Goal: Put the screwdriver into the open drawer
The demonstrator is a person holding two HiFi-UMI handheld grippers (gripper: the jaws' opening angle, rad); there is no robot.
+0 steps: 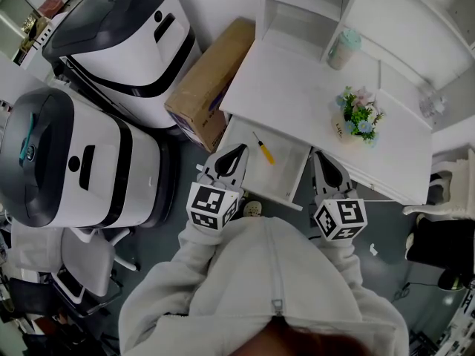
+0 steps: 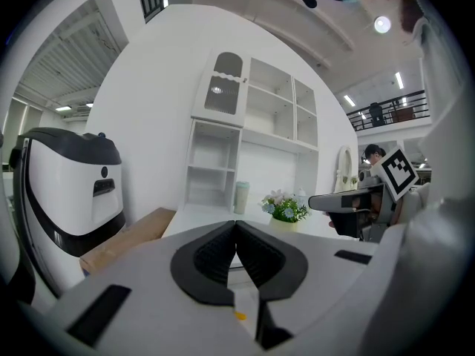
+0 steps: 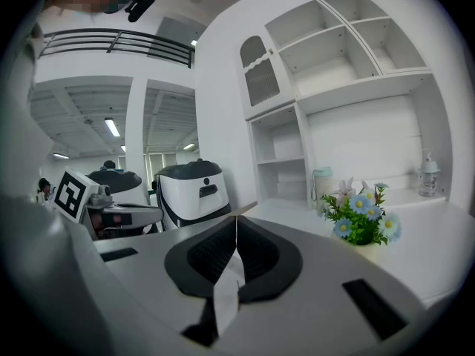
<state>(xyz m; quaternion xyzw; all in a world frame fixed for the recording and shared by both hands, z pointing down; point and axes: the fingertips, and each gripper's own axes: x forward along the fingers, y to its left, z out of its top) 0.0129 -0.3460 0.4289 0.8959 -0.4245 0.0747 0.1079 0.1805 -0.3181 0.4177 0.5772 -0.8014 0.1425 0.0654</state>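
The screwdriver (image 1: 263,148) lies flat and slanted on the floor of the open drawer (image 1: 286,167) under the desk (image 1: 297,87), its yellow handle toward the front, so the job looks done. The left gripper (image 1: 237,153) hovers over the drawer's left part, near the tool, and the right gripper (image 1: 321,156) sits at the drawer's right side, both with jaws pressed together on nothing. The likely mishap is a knock: a gripper bumping the drawer could set the round tool rolling.
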